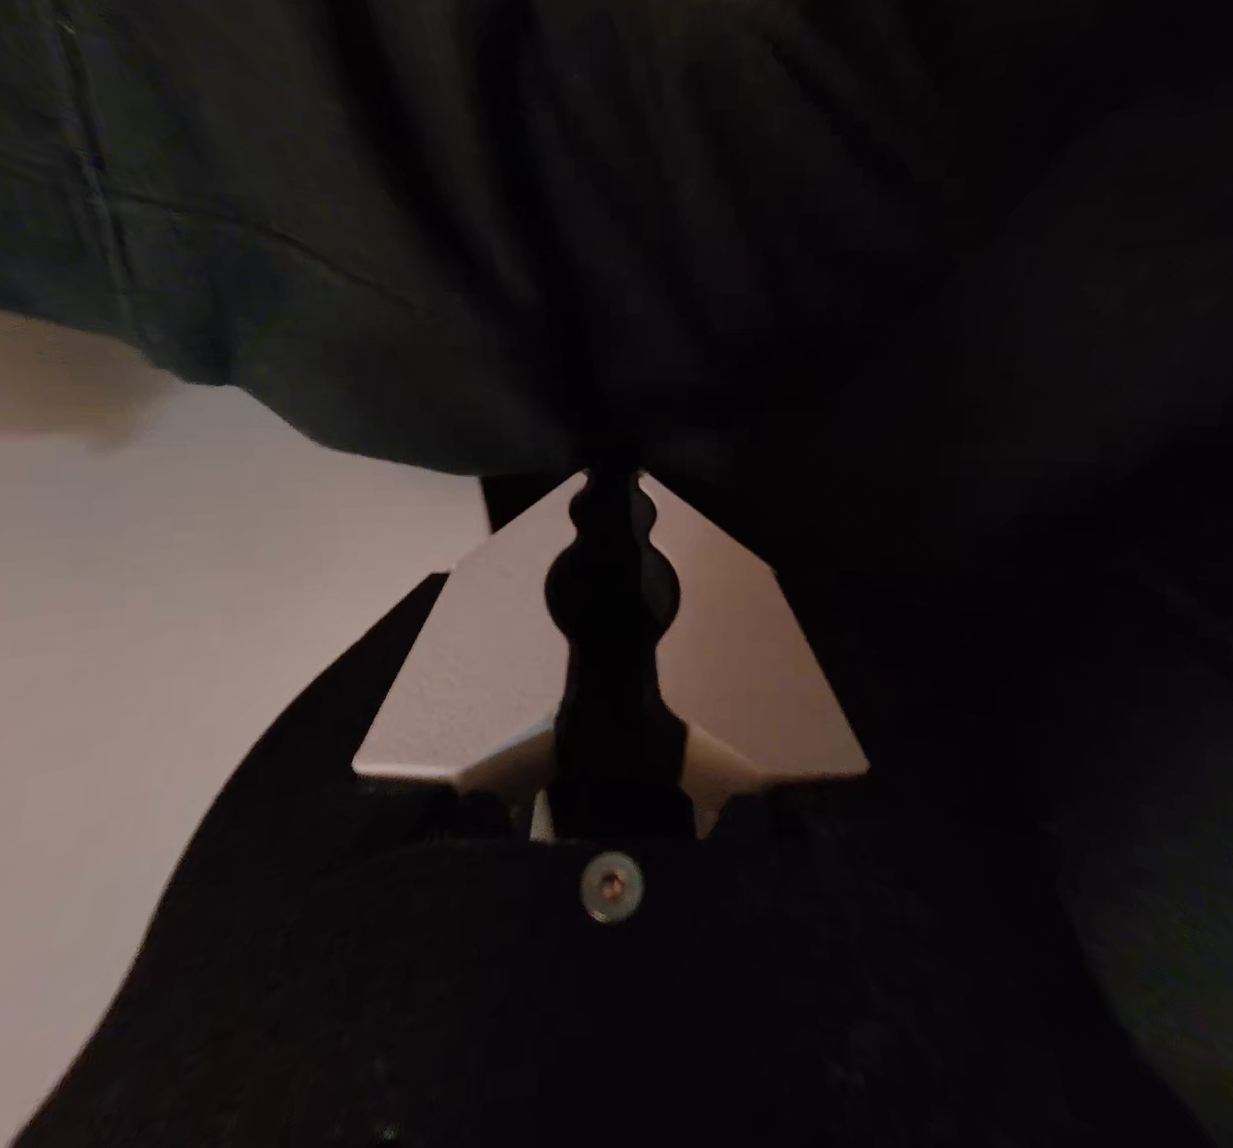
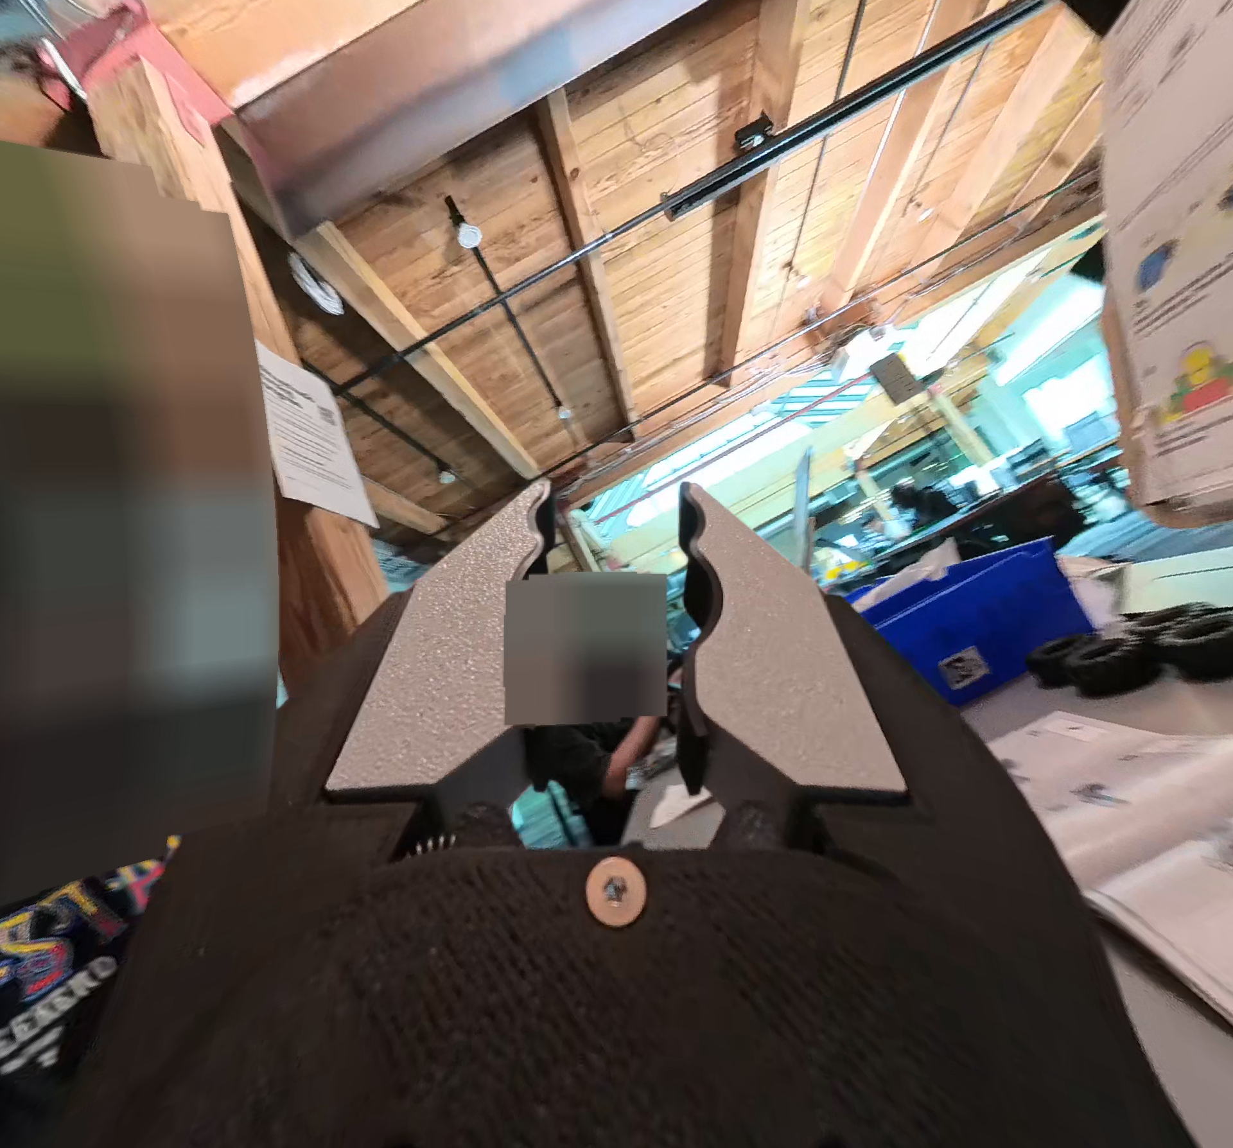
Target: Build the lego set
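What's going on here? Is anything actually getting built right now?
Not at this moment. The left gripper is shut and pressed close to dark cloth. The right gripper is open, empty and tilted up toward the wooden ceiling. Black tires and open paper booklets wait on the table.

A dark green cloth (image 1: 333,169) is filling most of the left wrist view, hanging over a pale surface (image 1: 167,582). In the right wrist view, wooden ceiling beams (image 2: 667,235) are running overhead, a white paper sheet (image 2: 310,435) is hanging on a wooden post at the left, and a blue bin (image 2: 967,622) is sitting far right.
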